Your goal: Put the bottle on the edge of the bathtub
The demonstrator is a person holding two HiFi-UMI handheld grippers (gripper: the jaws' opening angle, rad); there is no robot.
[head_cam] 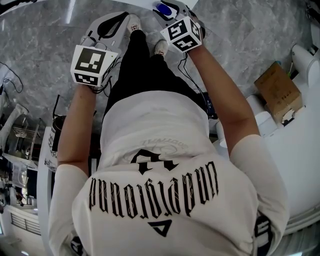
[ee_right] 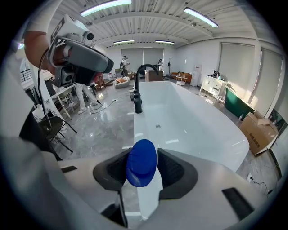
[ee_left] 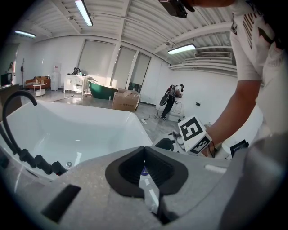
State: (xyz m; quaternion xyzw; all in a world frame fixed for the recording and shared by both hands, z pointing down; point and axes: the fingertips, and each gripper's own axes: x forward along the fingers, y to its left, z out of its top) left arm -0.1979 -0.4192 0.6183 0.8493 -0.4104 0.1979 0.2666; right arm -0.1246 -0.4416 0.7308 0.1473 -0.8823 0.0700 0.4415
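A bottle with a blue cap (ee_right: 141,162) sits between the pads of my right gripper (ee_right: 143,155), which is shut on it. In the head view the blue cap (head_cam: 162,9) shows just past the right gripper (head_cam: 169,10), near the top edge. Ahead of it lies the white bathtub (ee_right: 193,134), its near rim (ee_right: 137,130) below the cap and a black faucet (ee_right: 137,96) on that rim. My left gripper (ee_left: 144,148) is held beside it, jaws together with nothing in them. In the left gripper view the bathtub (ee_left: 67,130) lies to the left.
A person's legs and shoes (head_cam: 134,22) stand on the grey marble floor between the grippers. A cardboard box (head_cam: 279,92) and a white fixture (head_cam: 300,150) are at the right. Cables (head_cam: 192,80) run over the floor. A metal rack (head_cam: 20,130) stands at the left.
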